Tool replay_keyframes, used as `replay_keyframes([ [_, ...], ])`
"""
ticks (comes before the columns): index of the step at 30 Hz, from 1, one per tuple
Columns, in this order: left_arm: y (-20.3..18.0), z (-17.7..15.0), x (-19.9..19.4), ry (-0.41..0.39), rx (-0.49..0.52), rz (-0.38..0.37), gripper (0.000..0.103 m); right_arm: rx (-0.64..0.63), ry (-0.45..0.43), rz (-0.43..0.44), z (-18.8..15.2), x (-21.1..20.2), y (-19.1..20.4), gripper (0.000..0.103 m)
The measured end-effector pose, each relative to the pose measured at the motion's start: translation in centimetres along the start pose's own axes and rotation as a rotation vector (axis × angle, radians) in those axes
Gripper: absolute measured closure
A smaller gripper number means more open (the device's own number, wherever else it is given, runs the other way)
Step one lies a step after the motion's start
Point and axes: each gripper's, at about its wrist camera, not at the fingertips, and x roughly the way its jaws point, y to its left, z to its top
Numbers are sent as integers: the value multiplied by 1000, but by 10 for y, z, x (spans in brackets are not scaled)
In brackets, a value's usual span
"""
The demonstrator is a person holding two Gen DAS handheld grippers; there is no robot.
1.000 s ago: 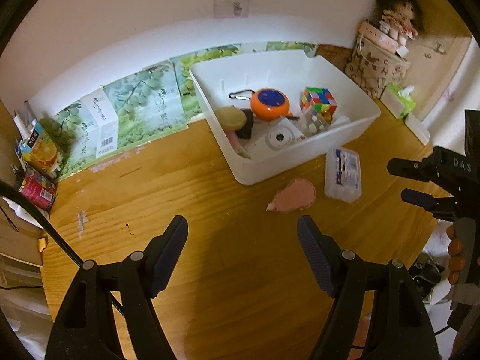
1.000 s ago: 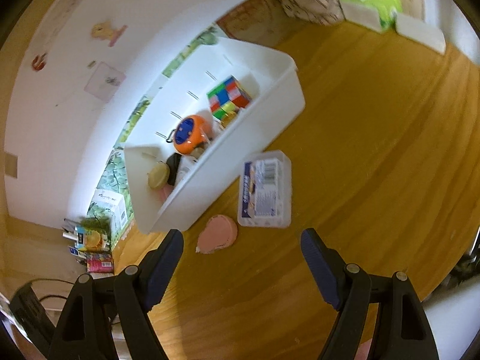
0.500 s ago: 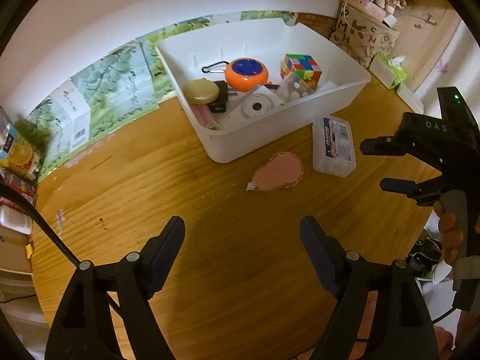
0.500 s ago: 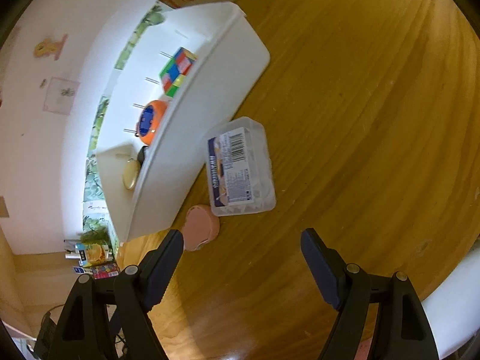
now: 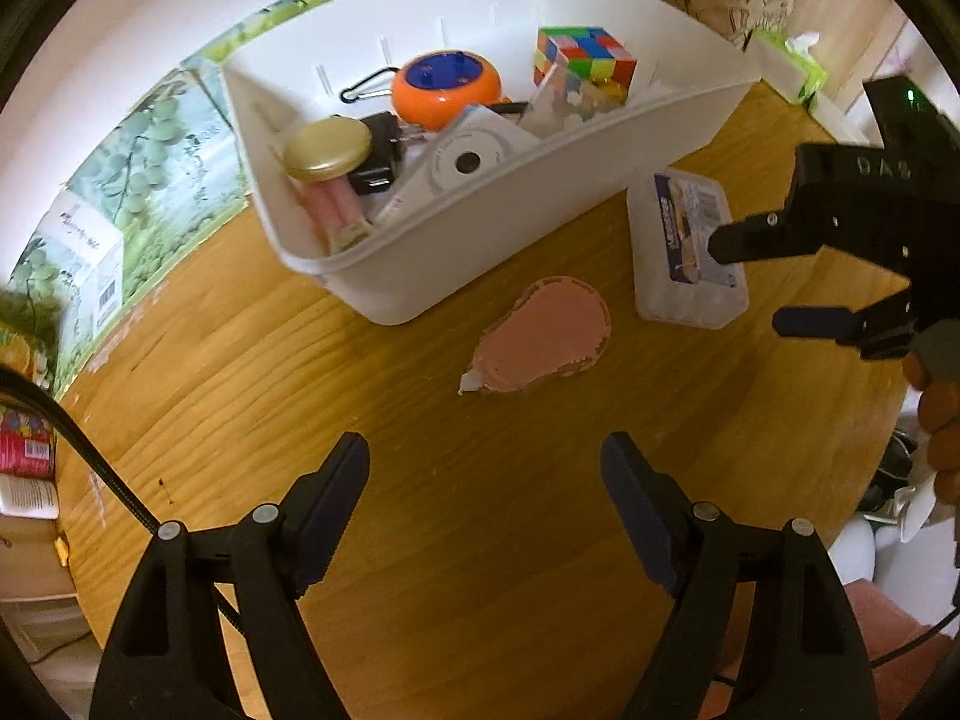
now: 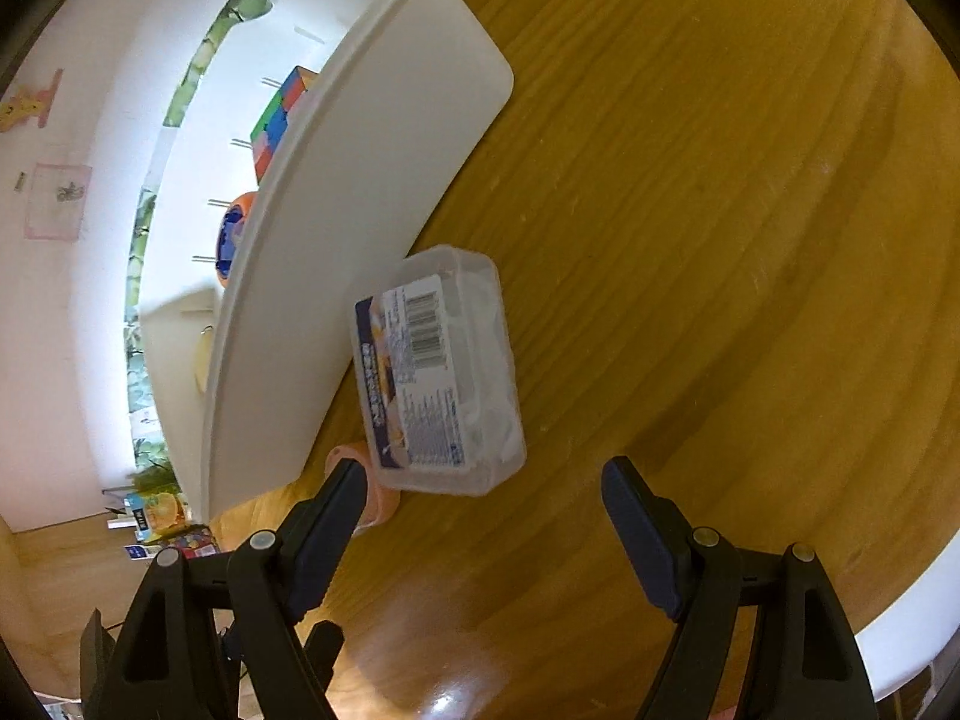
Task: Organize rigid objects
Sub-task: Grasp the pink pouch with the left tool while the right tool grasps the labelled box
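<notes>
Both hand-held grippers have dropped closer to the counter (image 5: 420,540), jaws apart and empty: the left hand-held gripper (image 5: 485,501) nears the pink piece (image 5: 549,336), the right hand-held gripper (image 6: 483,504) the plastic box (image 6: 441,372) beside the white bin (image 5: 540,204).

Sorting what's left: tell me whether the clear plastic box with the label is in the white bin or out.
Out. The clear plastic box lies flat on the wooden table, just outside the white bin, beside the pink item.
</notes>
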Motion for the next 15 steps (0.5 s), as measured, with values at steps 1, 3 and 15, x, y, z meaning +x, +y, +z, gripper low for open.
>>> replay_keyframes([
  [1,0,1,3,5,-1,-2,21,-5,3,-6,2,1,1,22],
  [3,-1,4,10,14,-6,-5,21,-22,14,-24,7,4,4,22],
  [15,-26,12,23,-75,130,30,21,-149,15,-111,25,16,26,22],
])
